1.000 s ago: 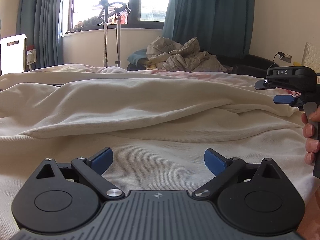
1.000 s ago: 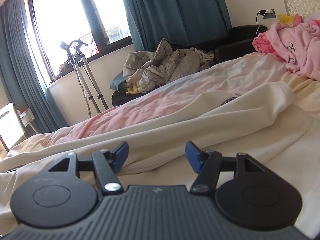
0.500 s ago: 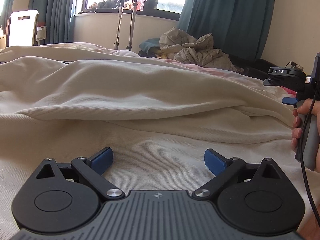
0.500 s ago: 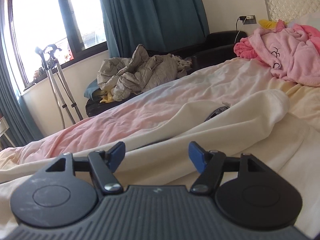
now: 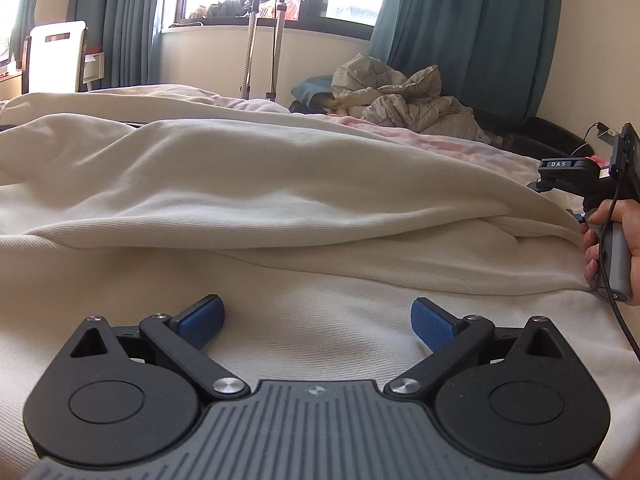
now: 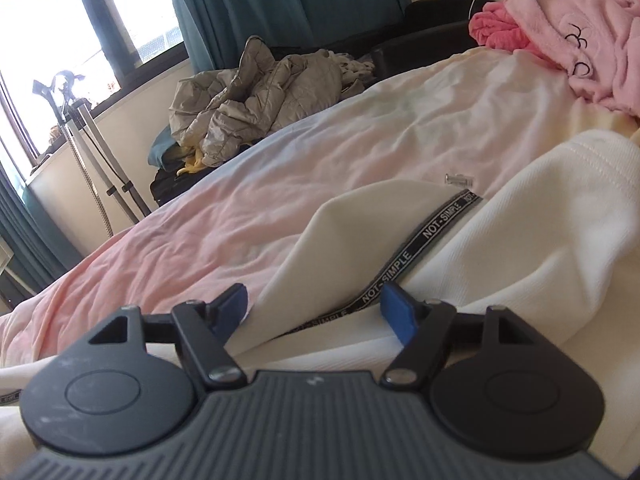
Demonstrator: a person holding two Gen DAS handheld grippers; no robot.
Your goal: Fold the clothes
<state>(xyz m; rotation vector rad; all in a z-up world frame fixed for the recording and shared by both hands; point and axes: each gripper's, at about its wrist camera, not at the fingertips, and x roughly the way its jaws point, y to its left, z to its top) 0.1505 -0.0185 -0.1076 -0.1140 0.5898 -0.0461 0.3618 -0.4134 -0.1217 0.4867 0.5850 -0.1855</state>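
- Cream garment (image 5: pixel 280 184) lies spread on the pink sheet (image 6: pixel 224 224).
- Left gripper (image 5: pixel 316 318) hovers over it, jaws wide apart.
- Right gripper (image 6: pixel 314 308) is also spread, holding nothing, with the lettered black band (image 6: pixel 416 244) between its fingers.

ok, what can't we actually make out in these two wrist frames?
- Cream garment: outline cut off by both views' edges; type unclear.
- Right claw: open around the lettered strap; contact unclear.
- Strap's lower end: hidden behind that claw.
- Left claw: open; height above fabric unclear.
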